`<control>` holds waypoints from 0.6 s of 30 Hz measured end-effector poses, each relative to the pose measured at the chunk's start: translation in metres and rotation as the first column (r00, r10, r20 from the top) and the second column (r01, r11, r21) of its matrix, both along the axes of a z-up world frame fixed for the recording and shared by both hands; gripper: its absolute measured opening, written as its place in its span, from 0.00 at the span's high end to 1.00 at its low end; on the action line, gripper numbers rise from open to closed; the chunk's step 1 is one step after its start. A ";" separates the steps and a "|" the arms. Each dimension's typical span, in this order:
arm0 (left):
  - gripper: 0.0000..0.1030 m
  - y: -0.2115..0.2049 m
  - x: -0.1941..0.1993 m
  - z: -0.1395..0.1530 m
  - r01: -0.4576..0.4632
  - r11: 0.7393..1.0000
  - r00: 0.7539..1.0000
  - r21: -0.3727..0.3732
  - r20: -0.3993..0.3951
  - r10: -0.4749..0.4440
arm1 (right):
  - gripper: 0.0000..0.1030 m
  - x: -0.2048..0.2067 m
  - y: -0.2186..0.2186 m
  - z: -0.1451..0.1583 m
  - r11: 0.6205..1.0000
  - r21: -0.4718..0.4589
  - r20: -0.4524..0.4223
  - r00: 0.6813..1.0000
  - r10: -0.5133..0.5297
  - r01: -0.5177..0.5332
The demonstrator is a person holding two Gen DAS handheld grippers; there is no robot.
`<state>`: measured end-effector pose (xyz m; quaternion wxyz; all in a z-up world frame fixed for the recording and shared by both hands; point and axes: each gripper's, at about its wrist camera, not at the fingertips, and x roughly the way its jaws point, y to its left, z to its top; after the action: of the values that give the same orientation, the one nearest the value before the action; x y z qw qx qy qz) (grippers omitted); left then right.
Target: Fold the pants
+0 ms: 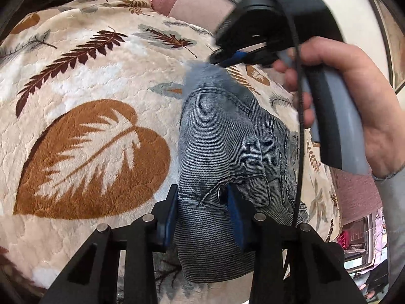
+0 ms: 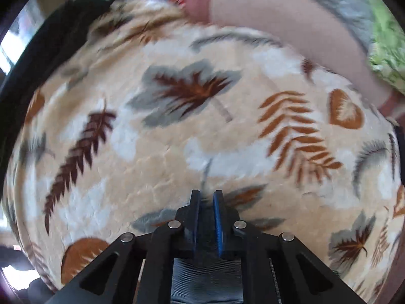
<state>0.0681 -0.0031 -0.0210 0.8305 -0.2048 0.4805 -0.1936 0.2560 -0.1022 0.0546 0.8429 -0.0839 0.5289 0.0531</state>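
Grey-blue denim pants (image 1: 227, 157) are clamped between the fingers (image 1: 234, 215) of your left gripper (image 1: 202, 217). The fingers are closed down to the thickness of the bunched fabric, gripping it near a metal rivet (image 1: 222, 192) at a pocket corner. From that grip the pants extend forward, away from the fingers, to your right gripper (image 1: 227, 59), seen blurred in the left wrist view with your right hand (image 1: 354, 106) on its grey handle. The far edge of the denim meets those fingertips, and they appear to pinch it.

In the right wrist view, the right fingers (image 2: 217, 217) stand almost together with only a narrow gap. Dark ribbed fabric shows below and behind them; whether it is clamped cannot be confirmed. Ahead of both pairs of fingers lies a cream plush blanket (image 2: 157, 157) with a leaf print.
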 end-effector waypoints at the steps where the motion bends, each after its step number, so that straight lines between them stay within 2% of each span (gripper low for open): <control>1: 0.60 0.001 -0.001 0.000 -0.004 1.000 1.000 -0.006 0.000 0.004 | 0.89 -0.004 -0.003 0.010 1.000 0.018 0.022 1.000 0.003 -0.003; 6: 0.48 0.008 -0.003 0.000 -0.021 1.000 1.000 -0.016 -0.003 0.021 | 0.88 -0.043 -0.008 0.032 0.984 0.162 0.000 0.998 0.069 -0.068; 9: 0.46 0.009 -0.005 0.001 -0.021 1.000 1.000 -0.016 -0.001 0.021 | 0.88 -0.071 -0.016 0.003 0.982 0.182 -0.035 0.998 0.058 -0.051; 12: 0.41 0.018 -0.007 0.001 -0.020 1.000 1.000 -0.016 -0.001 0.020 | 0.88 -0.083 -0.038 -0.049 0.995 0.097 -0.137 0.990 0.021 -0.007; 14: 0.40 0.022 -0.012 0.002 -0.018 1.000 1.000 -0.019 -0.002 0.018 | 0.88 -0.092 -0.047 -0.045 0.988 0.155 -0.099 0.995 0.022 -0.007; 18: 0.34 0.025 -0.020 0.009 -0.033 0.999 0.999 0.005 0.041 0.033 | 0.87 -0.120 -0.062 -0.015 0.972 0.233 -0.008 1.000 -0.014 0.016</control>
<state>0.0483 0.0224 -0.0117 0.8439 -0.2064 0.4603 -0.1826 0.1359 -0.1643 0.0399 0.8457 0.0198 0.5220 0.1088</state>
